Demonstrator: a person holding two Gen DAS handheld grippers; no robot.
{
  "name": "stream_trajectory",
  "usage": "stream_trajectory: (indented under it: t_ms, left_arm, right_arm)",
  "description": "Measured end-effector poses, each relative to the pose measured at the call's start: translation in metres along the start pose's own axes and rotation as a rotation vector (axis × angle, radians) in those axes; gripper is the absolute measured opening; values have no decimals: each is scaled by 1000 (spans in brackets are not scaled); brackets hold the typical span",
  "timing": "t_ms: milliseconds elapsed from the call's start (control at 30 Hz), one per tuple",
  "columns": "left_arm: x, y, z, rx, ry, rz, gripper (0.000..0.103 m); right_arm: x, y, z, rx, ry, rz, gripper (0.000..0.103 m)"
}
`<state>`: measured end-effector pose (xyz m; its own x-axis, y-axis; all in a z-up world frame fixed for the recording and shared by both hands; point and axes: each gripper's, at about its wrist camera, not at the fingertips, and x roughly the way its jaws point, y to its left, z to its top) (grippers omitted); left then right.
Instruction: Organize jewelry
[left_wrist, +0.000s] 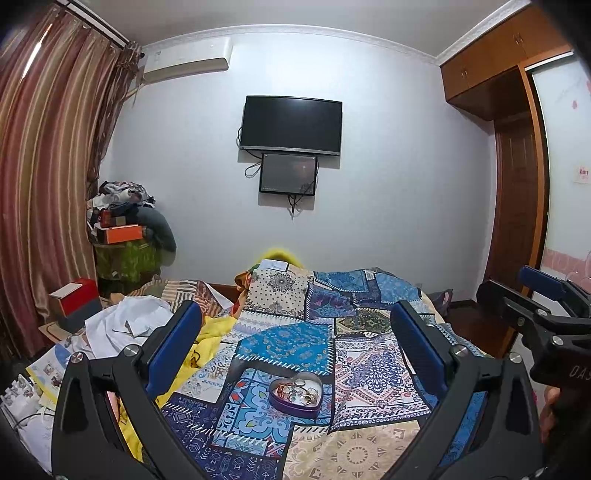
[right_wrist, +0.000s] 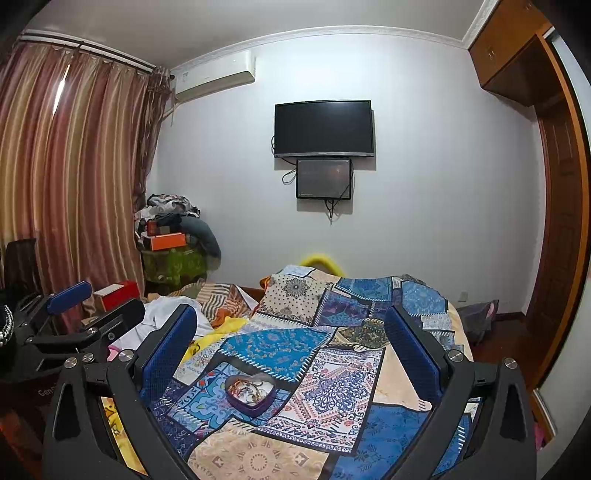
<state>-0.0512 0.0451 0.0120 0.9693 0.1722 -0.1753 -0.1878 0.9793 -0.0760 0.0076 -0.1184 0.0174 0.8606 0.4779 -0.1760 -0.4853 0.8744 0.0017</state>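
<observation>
A purple heart-shaped tin (left_wrist: 295, 394) with several rings and bangles in it sits on the patchwork bedspread (left_wrist: 369, 369). It also shows in the right wrist view (right_wrist: 250, 393). My left gripper (left_wrist: 295, 317) is open and empty, held above and behind the tin. My right gripper (right_wrist: 290, 325) is open and empty, also raised above the tin. The right gripper shows at the right edge of the left view (left_wrist: 535, 306), and the left gripper at the left edge of the right view (right_wrist: 70, 314).
A pile of white cloth and papers (left_wrist: 122, 325) and a red box (left_wrist: 75, 299) lie left of the bed. A heap of boxes and clothes (left_wrist: 125, 229) stands by the curtain (left_wrist: 44, 184). A TV (left_wrist: 290, 123) hangs on the far wall. A wooden wardrobe (left_wrist: 517, 184) stands on the right.
</observation>
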Motion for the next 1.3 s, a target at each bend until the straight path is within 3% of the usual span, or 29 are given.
stream_trajectory:
  t_ms: [1300]
  left_arm:
    - [7, 3, -1, 5, 34, -26, 102]
  right_arm:
    - [6, -1, -1, 4, 26, -2, 101]
